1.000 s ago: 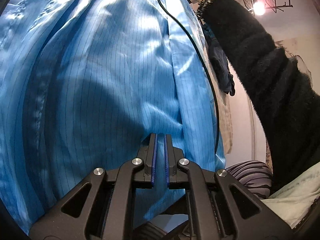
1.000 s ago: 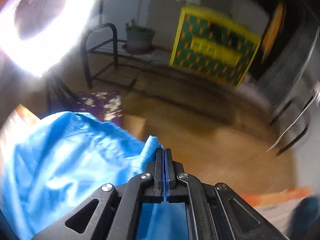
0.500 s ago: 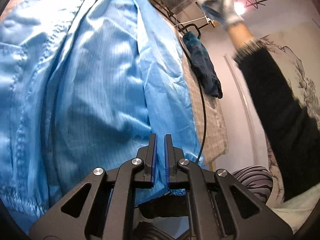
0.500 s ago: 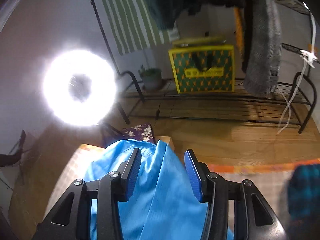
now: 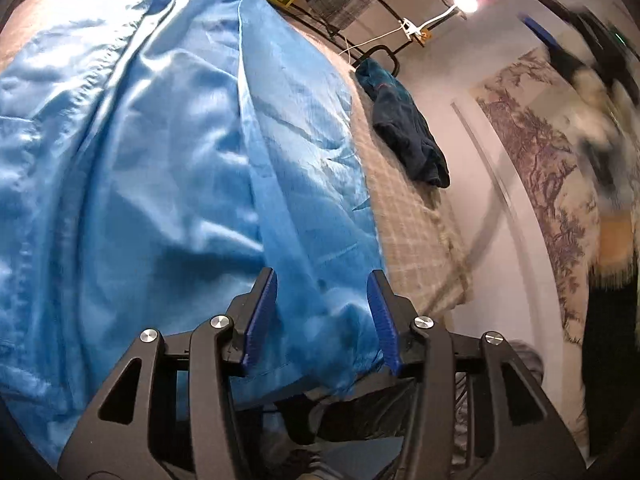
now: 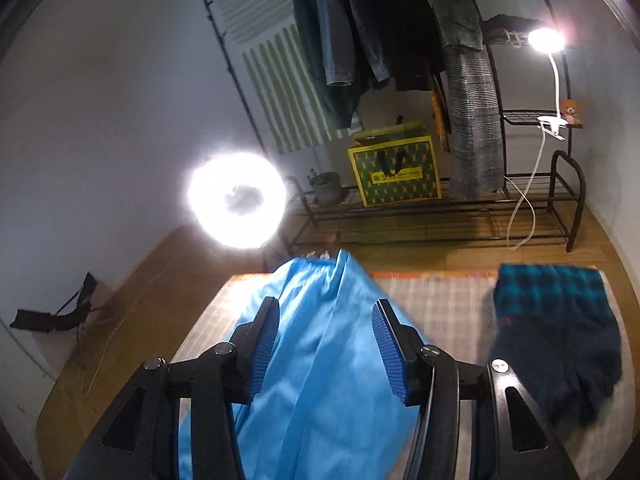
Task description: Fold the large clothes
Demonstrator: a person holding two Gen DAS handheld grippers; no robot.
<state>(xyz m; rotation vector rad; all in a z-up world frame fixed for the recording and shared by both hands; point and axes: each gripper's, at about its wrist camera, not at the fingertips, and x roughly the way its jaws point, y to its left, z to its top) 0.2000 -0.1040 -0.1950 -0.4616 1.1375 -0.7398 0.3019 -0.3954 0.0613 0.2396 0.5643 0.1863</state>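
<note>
While tilted downward, both grippers (image 5: 322, 312) (image 6: 325, 346) gape over blue garment (image 5: 180, 152)

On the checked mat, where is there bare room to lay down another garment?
A bare strip of the checked woven mat lies between the shiny light-blue garment and the folded dark teal plaid garment. Another bare patch borders the blue garment's other side, toward the wooden floor. The mat's middle is crowded, covered by blue cloth.

grey walls (image 6: 100, 100), wood floor (image 6: 460, 248), glaring ring light (image 6: 237, 200), black clothes rack (image 6: 568, 200)
</note>
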